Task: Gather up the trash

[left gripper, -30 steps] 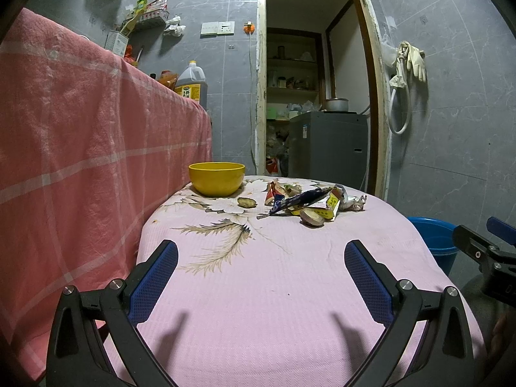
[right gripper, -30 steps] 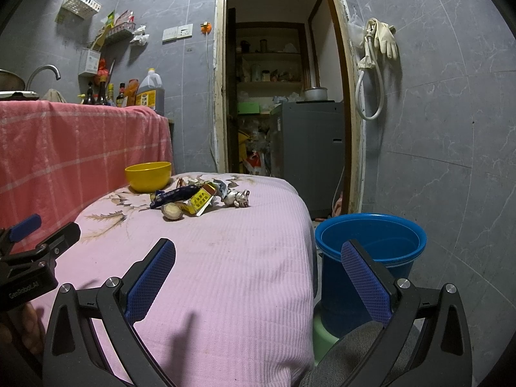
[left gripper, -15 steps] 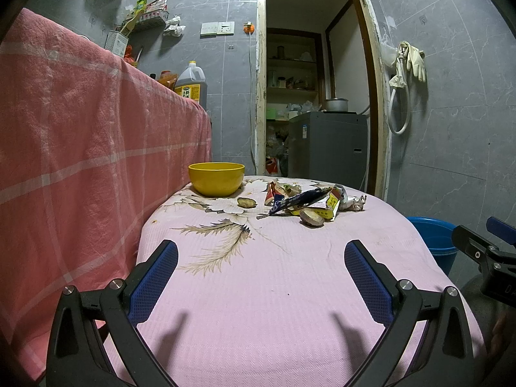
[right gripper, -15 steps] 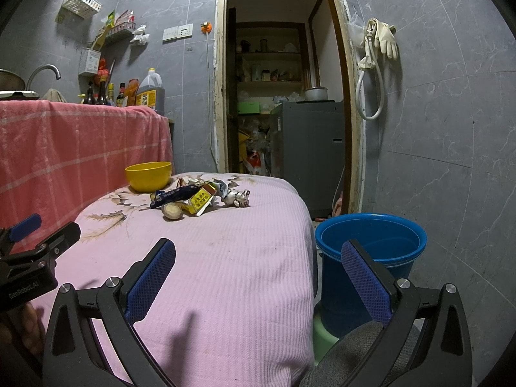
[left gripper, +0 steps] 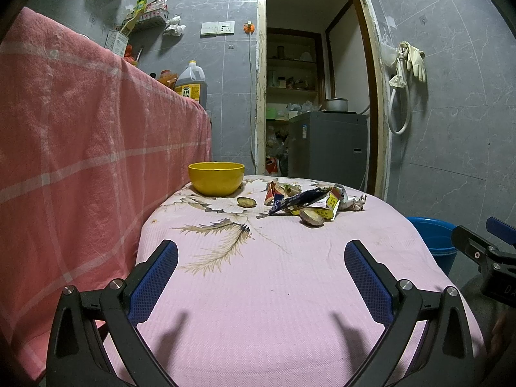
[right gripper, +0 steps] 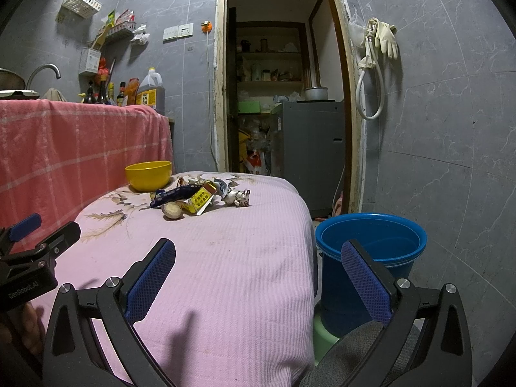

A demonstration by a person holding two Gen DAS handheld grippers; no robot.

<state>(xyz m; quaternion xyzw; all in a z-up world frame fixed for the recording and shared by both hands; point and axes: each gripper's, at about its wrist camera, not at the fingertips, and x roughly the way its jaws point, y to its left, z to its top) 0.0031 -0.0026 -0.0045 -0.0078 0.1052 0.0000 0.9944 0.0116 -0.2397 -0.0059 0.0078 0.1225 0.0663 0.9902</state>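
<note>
A pile of trash lies at the far end of the pink-covered table (left gripper: pixel 274 290): a dark blue wrapper (left gripper: pixel 298 198), a yellow packet (left gripper: pixel 330 206), crumpled foil (left gripper: pixel 351 201) and a peel piece (left gripper: pixel 311 217); another peel piece (left gripper: pixel 246 201) lies apart. The pile also shows in the right wrist view (right gripper: pixel 196 198). My left gripper (left gripper: pixel 261 277) is open and empty over the near table. My right gripper (right gripper: pixel 258 277) is open and empty at the table's right edge, near a blue bucket (right gripper: pixel 371 242).
A yellow bowl (left gripper: pixel 216 177) stands at the far left of the table. A counter draped in pink checked cloth (left gripper: pixel 80 145) rises at the left, with bottles (right gripper: pixel 129 93) on it. A doorway and a grey appliance (right gripper: pixel 309 148) are behind.
</note>
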